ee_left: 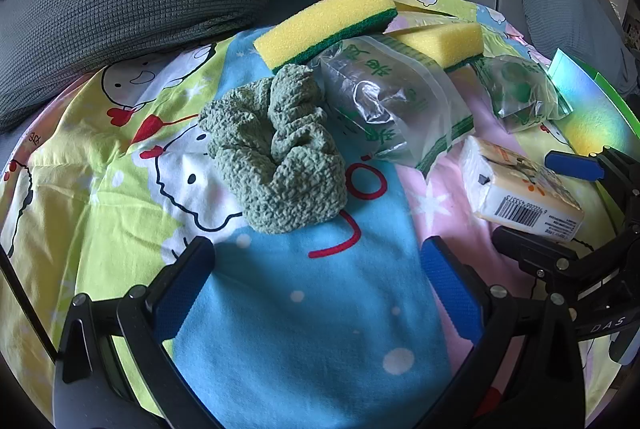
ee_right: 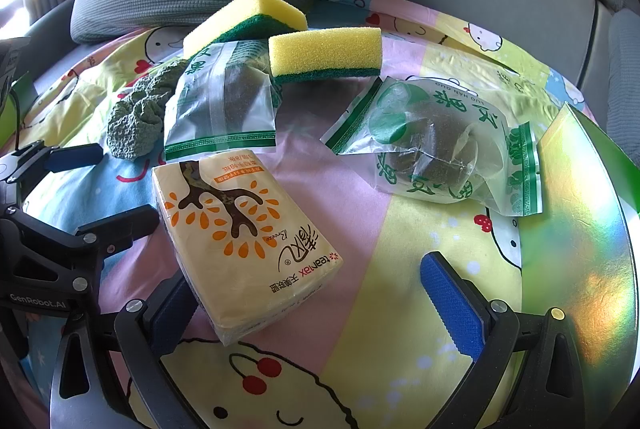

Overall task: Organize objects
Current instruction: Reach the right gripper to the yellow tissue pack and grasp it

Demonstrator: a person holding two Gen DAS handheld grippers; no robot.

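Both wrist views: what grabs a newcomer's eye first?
The loud cartoon-print sheet fills both views. At its middle lies a crumpled green cloth, with two yellow-and-green sponges behind it near a grey cushion. Nearer the right tool, open and empty, sits a tissue pack, and a shiny holographic box glares at the right edge.

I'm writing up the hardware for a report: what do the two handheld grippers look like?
Both are black, angular linkage frames with silver screw heads and flat blue textured pads on the fingers. The left gripper shows white "GenRobot.AI" lettering in the right wrist view; the right gripper bears "DAS" lettering and a thin black cable in the left wrist view.
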